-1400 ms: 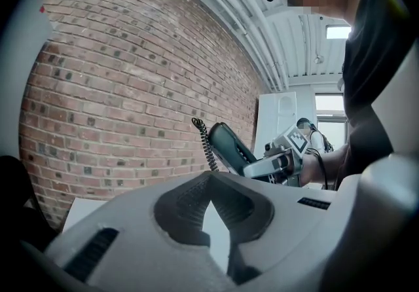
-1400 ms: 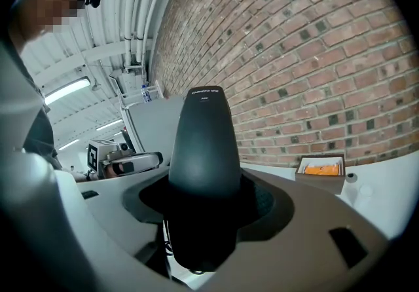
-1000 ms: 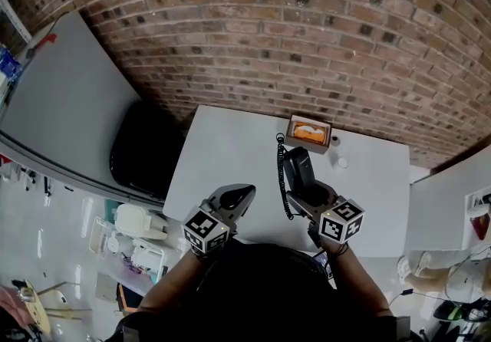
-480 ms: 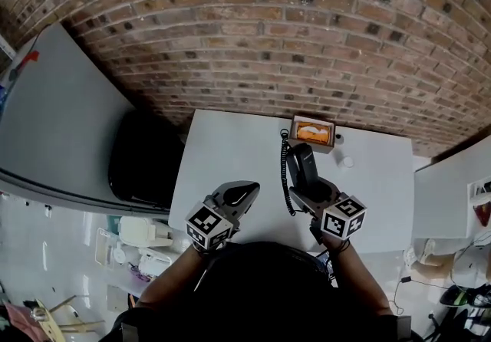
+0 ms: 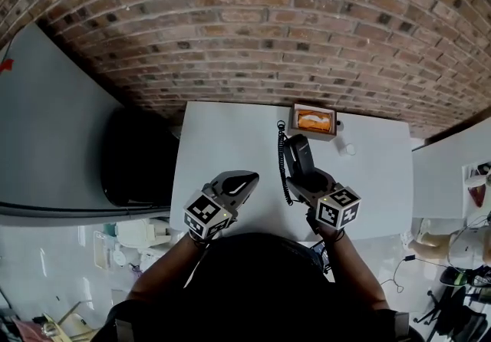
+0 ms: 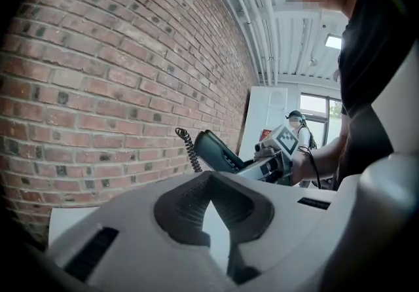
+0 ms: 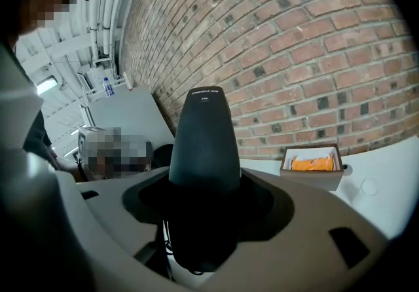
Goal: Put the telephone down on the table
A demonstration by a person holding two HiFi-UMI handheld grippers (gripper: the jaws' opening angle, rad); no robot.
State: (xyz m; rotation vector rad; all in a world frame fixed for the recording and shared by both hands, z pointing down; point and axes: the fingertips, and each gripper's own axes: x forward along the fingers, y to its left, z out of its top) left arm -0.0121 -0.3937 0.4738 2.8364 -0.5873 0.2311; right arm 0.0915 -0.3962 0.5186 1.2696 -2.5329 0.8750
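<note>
The telephone is a dark handset (image 5: 298, 156) with a black coiled cord (image 5: 282, 172). My right gripper (image 5: 307, 183) is shut on the handset's near end, over the middle of the white table (image 5: 222, 141). In the right gripper view the handset (image 7: 205, 140) sticks out forward between the jaws of the right gripper (image 7: 206, 219). The left gripper view shows the handset (image 6: 216, 152) tilted upward above the table, with its cord (image 6: 190, 150) at the far end. To its left hovers my left gripper (image 5: 244, 178), shut and holding nothing (image 6: 209, 186).
A small open box with something orange inside (image 5: 314, 120) stands at the table's far edge by the brick wall. A small white round thing (image 5: 349, 149) lies to its right. A black seat (image 5: 134, 156) and a grey board (image 5: 46, 118) are left of the table.
The head view has shifted a little. Both grippers and the held handset keep about the same places over the table.
</note>
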